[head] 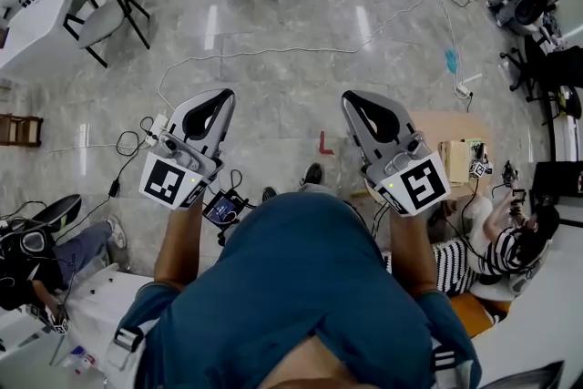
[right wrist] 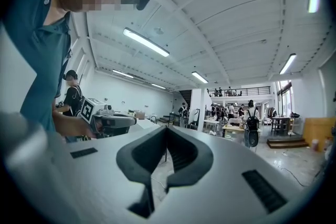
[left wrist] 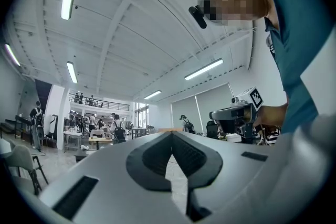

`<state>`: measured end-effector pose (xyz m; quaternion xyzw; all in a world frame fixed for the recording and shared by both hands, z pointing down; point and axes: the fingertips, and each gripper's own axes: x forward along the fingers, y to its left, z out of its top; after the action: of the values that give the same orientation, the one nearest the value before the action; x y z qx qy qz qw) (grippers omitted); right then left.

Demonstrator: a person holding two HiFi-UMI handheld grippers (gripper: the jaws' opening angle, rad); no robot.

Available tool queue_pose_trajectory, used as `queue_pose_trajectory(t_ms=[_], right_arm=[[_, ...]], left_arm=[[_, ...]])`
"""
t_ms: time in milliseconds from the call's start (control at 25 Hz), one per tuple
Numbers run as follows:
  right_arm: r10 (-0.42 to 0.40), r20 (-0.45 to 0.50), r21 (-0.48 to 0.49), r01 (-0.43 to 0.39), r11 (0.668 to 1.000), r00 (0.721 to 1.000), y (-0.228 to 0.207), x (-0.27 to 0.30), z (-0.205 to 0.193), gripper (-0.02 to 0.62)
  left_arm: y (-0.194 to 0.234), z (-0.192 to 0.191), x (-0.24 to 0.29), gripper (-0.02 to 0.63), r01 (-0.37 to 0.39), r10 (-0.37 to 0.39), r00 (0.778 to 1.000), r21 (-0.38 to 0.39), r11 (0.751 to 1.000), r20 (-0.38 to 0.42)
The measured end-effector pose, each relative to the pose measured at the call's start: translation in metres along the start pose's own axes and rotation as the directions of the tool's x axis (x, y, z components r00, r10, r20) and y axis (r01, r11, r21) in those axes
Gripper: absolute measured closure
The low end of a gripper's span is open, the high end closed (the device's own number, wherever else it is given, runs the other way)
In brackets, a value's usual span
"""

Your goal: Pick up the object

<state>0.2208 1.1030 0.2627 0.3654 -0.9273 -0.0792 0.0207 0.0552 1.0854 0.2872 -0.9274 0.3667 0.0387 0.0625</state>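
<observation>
Your left grey two-jaw gripper (head: 217,102) is held level above the pale marble floor (head: 273,23), jaws together on nothing. Your right grey two-jaw gripper (head: 357,105) is likewise closed and empty. No object to pick up is visible in any view, so the pickup looks not yet begun.
</observation>
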Motion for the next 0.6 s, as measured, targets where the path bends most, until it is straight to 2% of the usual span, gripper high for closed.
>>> queue_pose_trajectory(t_ms=[400,600], right_arm=[[0.049,0.040,0.032,-0.050,0.998,0.998,-0.080,0.006,-0.018,0.581],[0.070,0.052,0.048,-0.073,0.996,0.996,-0.112,0.005,-0.024,0.581]], left_arm=[[0.015,-0.005,0.067,0.601,-0.080,0.080,0.996,0.017,0.997,-0.034],[0.010,-0.008,0.100,0.601,-0.087,0.089,0.995,0.029,0.996,-0.048]])
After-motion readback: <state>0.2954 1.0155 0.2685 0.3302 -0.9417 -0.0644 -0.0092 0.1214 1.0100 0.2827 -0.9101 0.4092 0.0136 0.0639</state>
